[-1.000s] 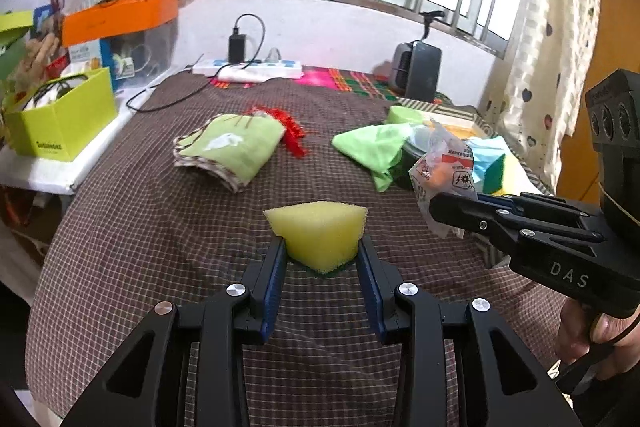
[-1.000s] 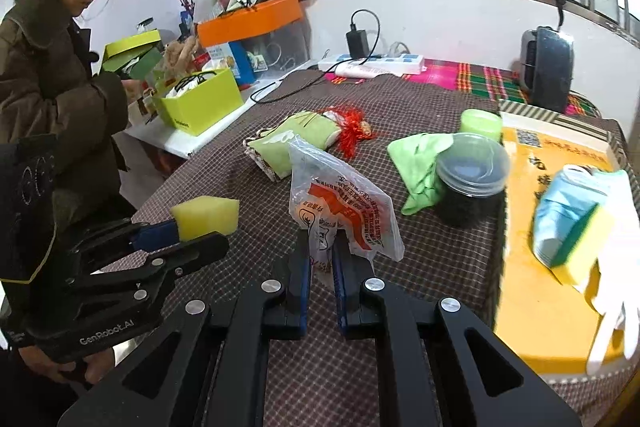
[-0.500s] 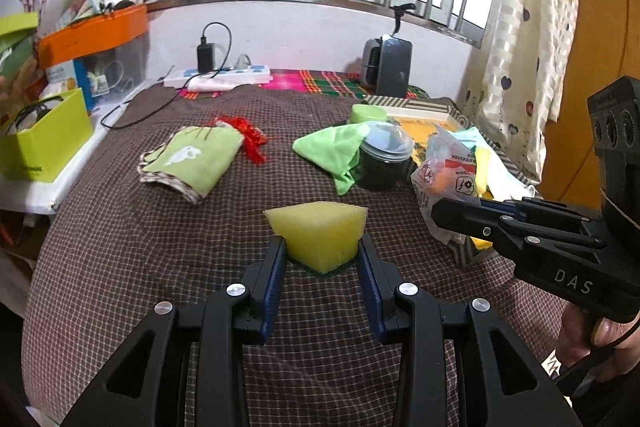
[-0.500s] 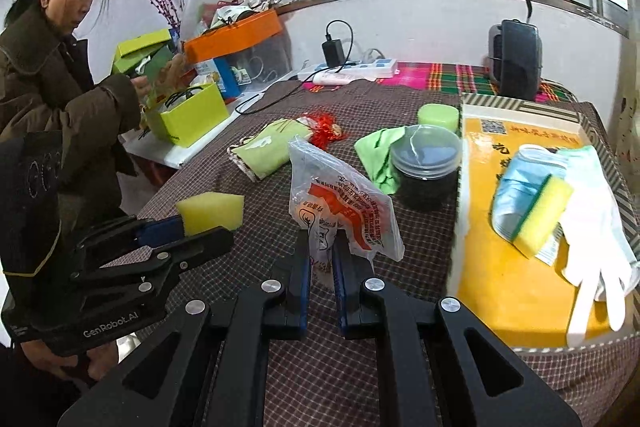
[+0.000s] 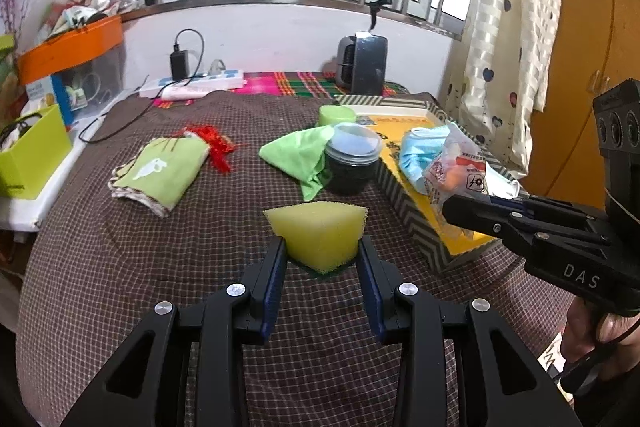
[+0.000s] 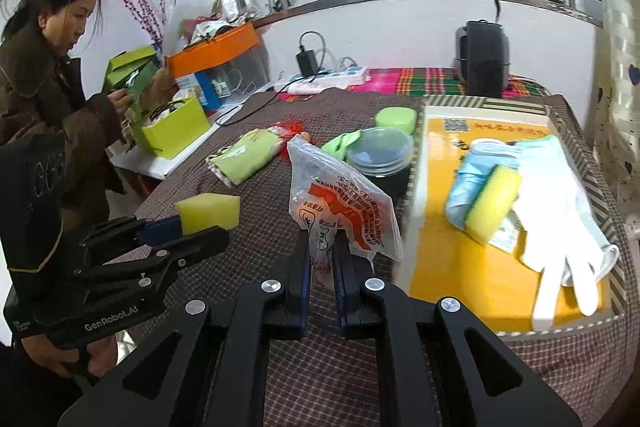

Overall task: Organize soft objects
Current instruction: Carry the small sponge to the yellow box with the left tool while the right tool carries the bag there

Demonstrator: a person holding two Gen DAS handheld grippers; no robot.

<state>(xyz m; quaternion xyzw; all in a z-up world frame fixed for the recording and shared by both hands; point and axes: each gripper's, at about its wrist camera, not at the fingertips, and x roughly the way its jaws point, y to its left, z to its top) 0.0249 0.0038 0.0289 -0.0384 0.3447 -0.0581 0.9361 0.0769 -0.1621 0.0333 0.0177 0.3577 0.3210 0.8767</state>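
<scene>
Tongs grip both loads: left tongs (image 5: 320, 251) clamp yellow sponge (image 5: 318, 233), right tongs (image 6: 322, 247) pinch plastic bag (image 6: 340, 207).

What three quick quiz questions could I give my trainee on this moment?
1. True or false: the left gripper holds a yellow sponge.
2. What are the right gripper's fingers clamped on?
A. a white glove
B. a plastic bag
C. a green cloth
3. Fill in: a second sponge lies in the ___, beside a white glove.

Key:
1. True; the sponge is pinched between both fingers.
2. B, the plastic bag with red print.
3. Tray, the yellow-bottomed one with a striped rim.
</scene>
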